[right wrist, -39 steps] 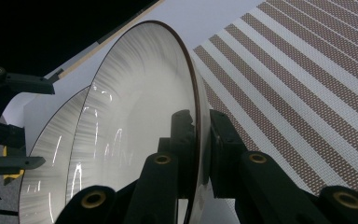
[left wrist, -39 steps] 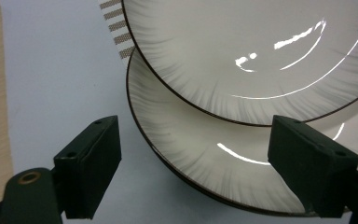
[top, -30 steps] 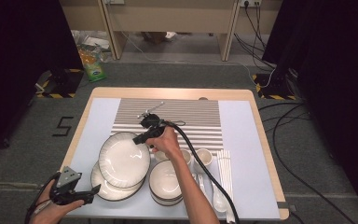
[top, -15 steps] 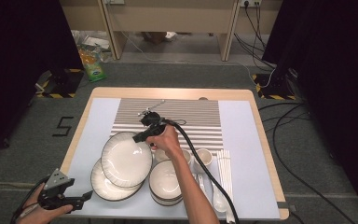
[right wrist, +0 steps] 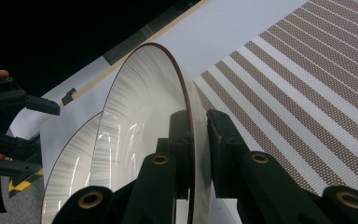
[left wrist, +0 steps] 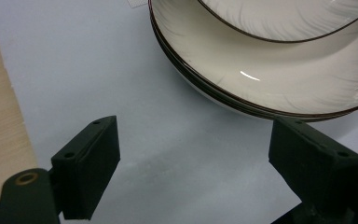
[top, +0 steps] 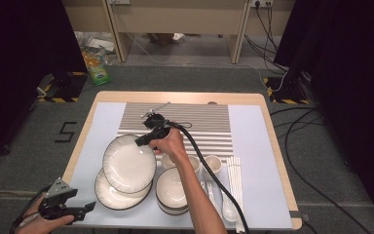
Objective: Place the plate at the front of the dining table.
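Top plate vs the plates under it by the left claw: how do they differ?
The top plate is pinched at its rim by the right claw and tilted up; the stacked plates lie flat on the pale mat, untouched. The left claw stands open just short of the stacked plates, while the right is shut on the top plate. Both are cream with a thin dark rim.

In the right gripper view the lifted plate (right wrist: 144, 121) ran off the bottom edge, its rim hidden between the jaws, while in the left gripper view the stacked plates (left wrist: 279, 70) were cut off at upper right.
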`<state>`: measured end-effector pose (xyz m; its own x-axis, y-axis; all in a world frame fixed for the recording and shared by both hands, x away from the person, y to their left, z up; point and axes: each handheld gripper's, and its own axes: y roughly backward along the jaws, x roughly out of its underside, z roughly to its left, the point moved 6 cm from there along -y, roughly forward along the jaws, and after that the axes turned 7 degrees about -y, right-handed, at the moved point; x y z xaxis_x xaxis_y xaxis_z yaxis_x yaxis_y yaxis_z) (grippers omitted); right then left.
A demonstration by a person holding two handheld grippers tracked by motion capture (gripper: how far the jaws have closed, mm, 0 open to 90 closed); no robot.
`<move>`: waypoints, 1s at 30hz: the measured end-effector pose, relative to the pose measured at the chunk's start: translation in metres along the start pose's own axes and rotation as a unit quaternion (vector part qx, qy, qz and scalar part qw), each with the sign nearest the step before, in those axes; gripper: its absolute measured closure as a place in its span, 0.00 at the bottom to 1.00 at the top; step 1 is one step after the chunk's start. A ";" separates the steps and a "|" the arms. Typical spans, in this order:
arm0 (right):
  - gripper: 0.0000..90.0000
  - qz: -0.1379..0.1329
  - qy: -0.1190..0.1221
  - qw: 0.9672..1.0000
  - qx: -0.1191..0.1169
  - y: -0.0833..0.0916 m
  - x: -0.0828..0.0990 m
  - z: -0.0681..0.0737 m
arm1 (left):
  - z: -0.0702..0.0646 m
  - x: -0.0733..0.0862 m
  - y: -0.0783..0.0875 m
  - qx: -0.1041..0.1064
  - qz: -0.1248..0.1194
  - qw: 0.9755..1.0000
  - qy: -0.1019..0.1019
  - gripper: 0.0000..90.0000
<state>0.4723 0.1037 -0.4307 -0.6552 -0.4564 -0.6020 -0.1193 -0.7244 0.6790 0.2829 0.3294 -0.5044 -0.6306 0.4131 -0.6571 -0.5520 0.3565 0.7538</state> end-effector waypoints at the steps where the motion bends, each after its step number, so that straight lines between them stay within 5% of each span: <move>1: 0.89 -0.001 0.001 1.000 0.000 0.000 -0.001 0.000 | 0.001 0.001 -0.001 0.000 0.001 1.000 0.002 0.18; 14: 0.89 -0.014 -0.011 1.000 0.000 0.009 -0.011 0.000 | 0.010 0.015 -0.021 0.004 0.026 1.000 0.010 0.18; 23: 0.88 -0.022 -0.025 0.999 -0.001 0.016 -0.020 -0.004 | 0.010 0.021 -0.027 0.003 0.028 0.999 -0.023 0.15; 30: 0.88 -0.037 -0.041 0.998 0.013 0.027 -0.028 -0.013 | 0.010 0.022 -0.028 0.000 0.029 0.999 -0.030 0.14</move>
<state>0.4972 0.0901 -0.4012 -0.7030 -0.3568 -0.6152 -0.1887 -0.7404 0.6451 0.2898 0.3368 -0.5395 -0.6277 0.4817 -0.6115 -0.5164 0.3301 0.7902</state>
